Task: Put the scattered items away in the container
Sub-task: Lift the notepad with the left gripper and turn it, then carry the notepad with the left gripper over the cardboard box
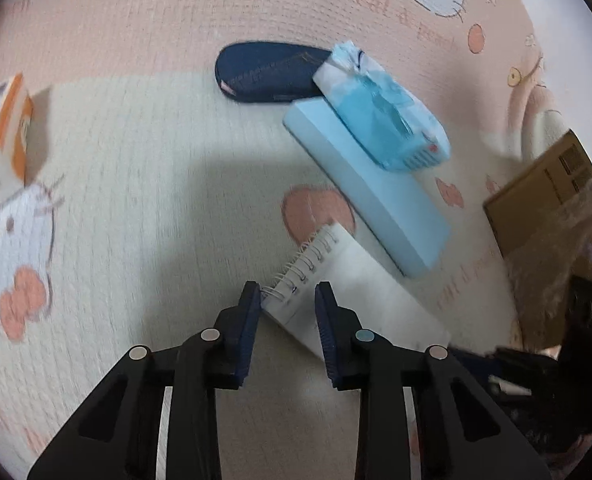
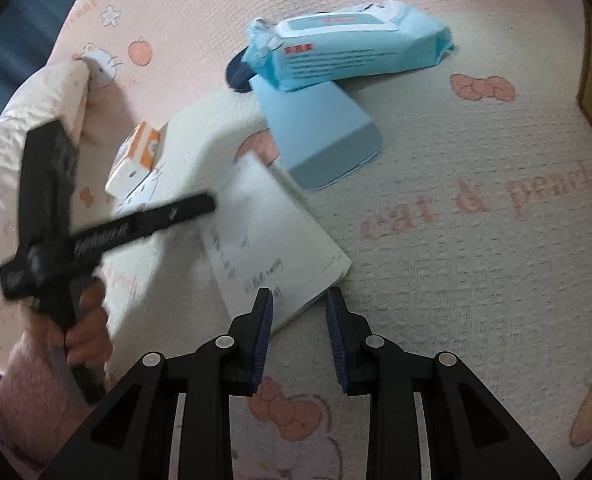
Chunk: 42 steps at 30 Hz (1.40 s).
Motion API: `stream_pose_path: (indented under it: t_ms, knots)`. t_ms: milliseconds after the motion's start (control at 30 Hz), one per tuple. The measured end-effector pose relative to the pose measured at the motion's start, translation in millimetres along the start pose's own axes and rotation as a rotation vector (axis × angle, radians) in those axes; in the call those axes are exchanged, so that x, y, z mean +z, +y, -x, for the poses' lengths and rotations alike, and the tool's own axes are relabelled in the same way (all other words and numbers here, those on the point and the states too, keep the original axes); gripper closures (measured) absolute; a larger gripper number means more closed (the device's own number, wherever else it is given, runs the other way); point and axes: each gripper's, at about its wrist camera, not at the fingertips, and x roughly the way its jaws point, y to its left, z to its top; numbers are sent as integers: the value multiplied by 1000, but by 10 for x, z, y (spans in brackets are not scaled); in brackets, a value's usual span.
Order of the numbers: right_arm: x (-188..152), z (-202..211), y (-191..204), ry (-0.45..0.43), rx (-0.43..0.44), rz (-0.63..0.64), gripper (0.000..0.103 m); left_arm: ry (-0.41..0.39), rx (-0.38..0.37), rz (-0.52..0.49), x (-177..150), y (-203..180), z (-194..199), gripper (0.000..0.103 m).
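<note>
the left gripper [image 1: 288, 294] is nearest in its own view, its fingers [image 1: 248, 320] parted to a middling gap with the spiral-bound corner of the white notepad [image 1: 360, 296] lying between them on the mat [image 1: 136, 200]; the left finger seems to touch the wire coil, but the pads do not press on the pad. the right gripper [image 2: 301, 300] hangs over the notepad's [image 2: 264, 232] opposite corner, fingers [image 2: 265, 320] set narrow, the corner just at their tips and not clamped. a hand [image 2: 88, 332] in a pink sleeve holds the left tool at the left of the right view.

past the notepad, touching its far edge, lies a light blue box [image 1: 376, 184]. a blue pack of wet wipes [image 1: 384, 108] rests tilted on the box's far end and on a dark blue pencil case [image 1: 268, 70] behind it. an orange and white carton [image 1: 4, 136] stands well apart at the left. a brown cardboard box [image 1: 552, 208] sits at the right edge of the left view.
</note>
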Motion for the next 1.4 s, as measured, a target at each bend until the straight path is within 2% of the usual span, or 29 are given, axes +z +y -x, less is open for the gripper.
stream_pose_path:
  t_ms: [133, 233, 333, 400, 467, 600, 733, 900, 933, 967, 1067, 1167, 1200, 1267, 1300, 1333, 1367, 1400]
  knots:
    - [62, 36, -68, -28, -18, -11, 79, 2, 32, -16, -230, -82, 112, 72]
    - [145, 85, -199, -56, -22, -47, 79, 51, -20, 12, -383, -138, 138, 74]
    - [224, 86, -322, -44, -6, -94, 79, 95, -44, -30, -508, -293, 130, 74]
    - [219, 104, -394, -27, 2, -114, 78, 112, -31, -59, -556, -406, 121, 74]
    - [167, 123, -451, -7, 8, -128, 76, 122, -22, -59, -556, -432, 122, 74]
    - [97, 155, -445, -6, 42, -125, 60, 133, -23, -12, -470, -352, 126, 71]
    - [78, 111, -427, -38, 54, -113, 60, 120, -41, 42, -346, -231, 105, 69]
    - [10, 135, -706, -91, 207, -231, 60, 124, -109, 88, -267, -177, -5, 70]
    - [0, 142, -783, -94, 252, -275, 60, 124, -118, 85, -270, -198, -20, 75]
    - [-10, 151, -852, -97, 295, -318, 60, 124, -104, 84, -286, -217, -38, 75]
    - [6, 173, -864, -85, 364, -332, 61, 87, -65, 55, -339, -285, -17, 75]
    - [-35, 241, -894, -138, 532, -417, 61, 74, -47, 24, -357, -313, -11, 75]
    - [-49, 242, -909, -142, 561, -443, 61, 78, -53, 20, -348, -307, -12, 75]
    - [-42, 234, -879, -122, 505, -423, 65, 89, -86, 45, -330, -253, -25, 75]
    - [-37, 214, -851, -104, 455, -402, 74, 93, -99, 57, -329, -226, -26, 75]
    - [-33, 166, -820, -71, 365, -388, 79, 94, -104, 62, -329, -215, -28, 75]
    - [-15, 143, -840, -44, 326, -386, 87, 92, -101, 58, -330, -221, -29, 76]
    - [-16, 147, -828, -52, 314, -385, 88, 90, -93, 51, -332, -236, -28, 75]
